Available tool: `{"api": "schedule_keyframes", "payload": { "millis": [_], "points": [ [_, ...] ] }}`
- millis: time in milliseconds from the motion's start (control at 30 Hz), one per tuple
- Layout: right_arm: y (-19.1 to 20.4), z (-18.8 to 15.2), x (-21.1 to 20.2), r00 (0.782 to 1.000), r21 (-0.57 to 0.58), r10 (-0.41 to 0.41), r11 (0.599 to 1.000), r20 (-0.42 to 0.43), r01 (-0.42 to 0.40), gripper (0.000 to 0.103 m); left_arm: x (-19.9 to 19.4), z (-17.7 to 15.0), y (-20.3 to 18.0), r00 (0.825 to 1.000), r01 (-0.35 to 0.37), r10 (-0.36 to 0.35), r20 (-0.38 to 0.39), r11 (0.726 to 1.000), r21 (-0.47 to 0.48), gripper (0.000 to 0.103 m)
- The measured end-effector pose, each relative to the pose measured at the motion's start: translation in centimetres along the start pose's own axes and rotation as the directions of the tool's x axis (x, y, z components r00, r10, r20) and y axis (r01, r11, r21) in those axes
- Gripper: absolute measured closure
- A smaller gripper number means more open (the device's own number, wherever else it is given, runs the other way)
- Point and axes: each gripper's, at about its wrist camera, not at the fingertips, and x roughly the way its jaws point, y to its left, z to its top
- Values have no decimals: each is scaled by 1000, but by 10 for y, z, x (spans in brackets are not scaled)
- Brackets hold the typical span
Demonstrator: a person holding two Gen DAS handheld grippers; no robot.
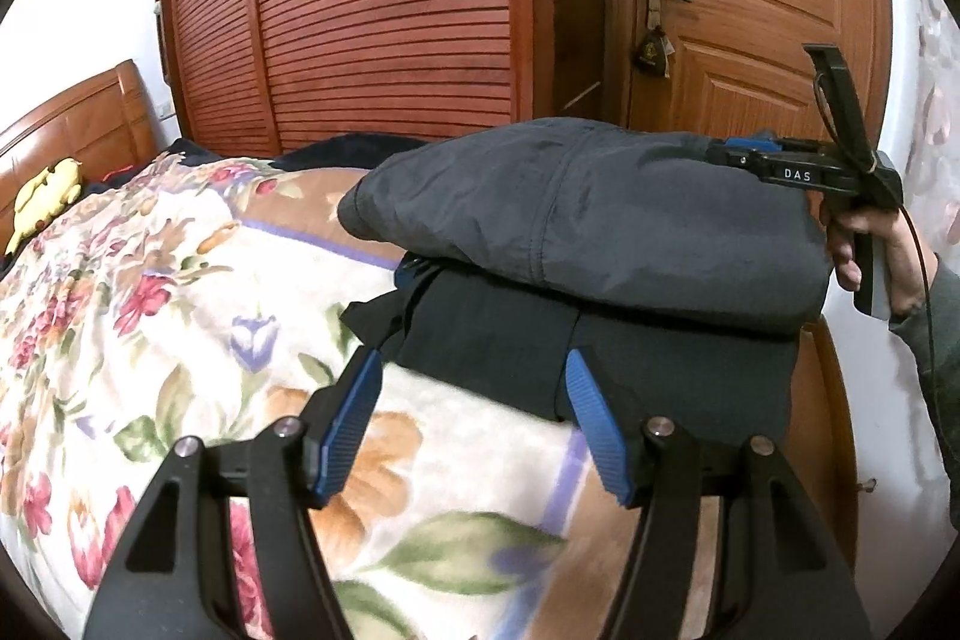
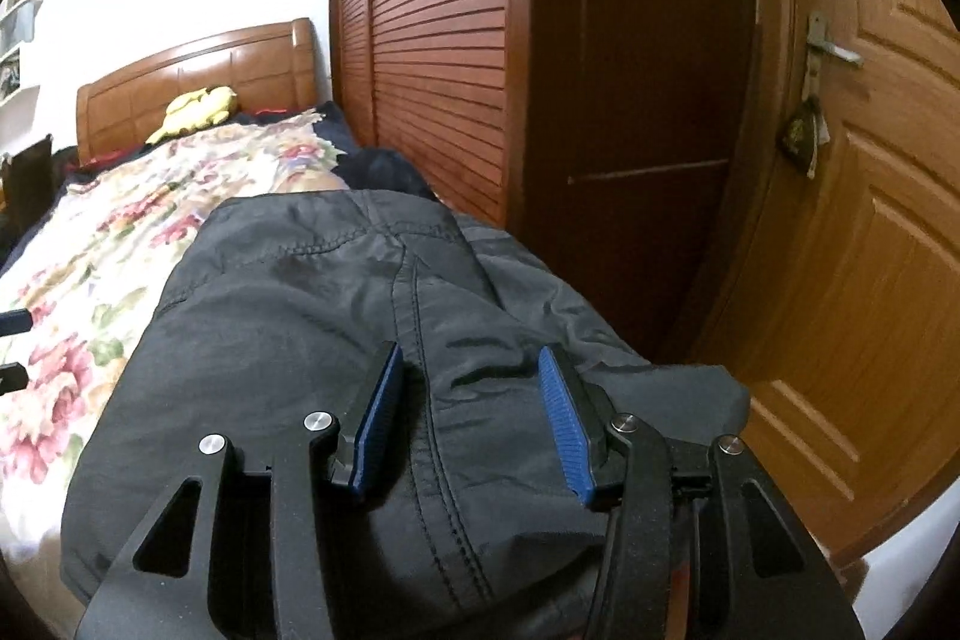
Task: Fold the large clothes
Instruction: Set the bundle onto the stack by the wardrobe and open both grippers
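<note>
Resting folded on a darker folded garment [image 1: 600, 358] atop the floral-quilted bed [image 1: 180, 280], dark grey nylon jacket [image 1: 588, 208], left tongs [image 1: 474, 400] spread wide beside the pile holding nothing, right tongs [image 2: 465, 406] parted above the jacket, empty.

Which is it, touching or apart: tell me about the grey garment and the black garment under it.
Touching. The left wrist view shows the folded grey garment lying directly on the black garment, its lower edge pressed onto it with no gap between them.
</note>
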Motion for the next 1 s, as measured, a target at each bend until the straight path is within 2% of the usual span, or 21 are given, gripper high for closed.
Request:
{"api": "schedule_keyframes", "payload": {
  "millis": [167, 300, 433, 633, 1000],
  "points": [
    [13, 6, -14, 998, -7, -52, 999, 47, 53, 55, -10, -12, 8, 1000, -7, 7, 1, 1000, -13, 39],
    [33, 8, -32, 991, -17, -45, 999, 122, 47, 55, -23, -26, 20, 1000, -28, 28, 0, 999, -33, 39],
    [71, 12, -45, 985, -40, 23, 999, 171, -16, 55, -36, -41, 35, 998, -57, 57, 0, 997, -58, 39],
    [132, 10, -46, 974, -91, 144, 987, 174, -130, 55, -54, -64, 60, 992, -122, 122, -2, 987, -108, 39],
    [239, -11, -23, 930, -140, 347, 933, 121, -330, 53, -101, -122, 100, 955, -295, 292, -43, 935, -197, 39]
  ]
}}
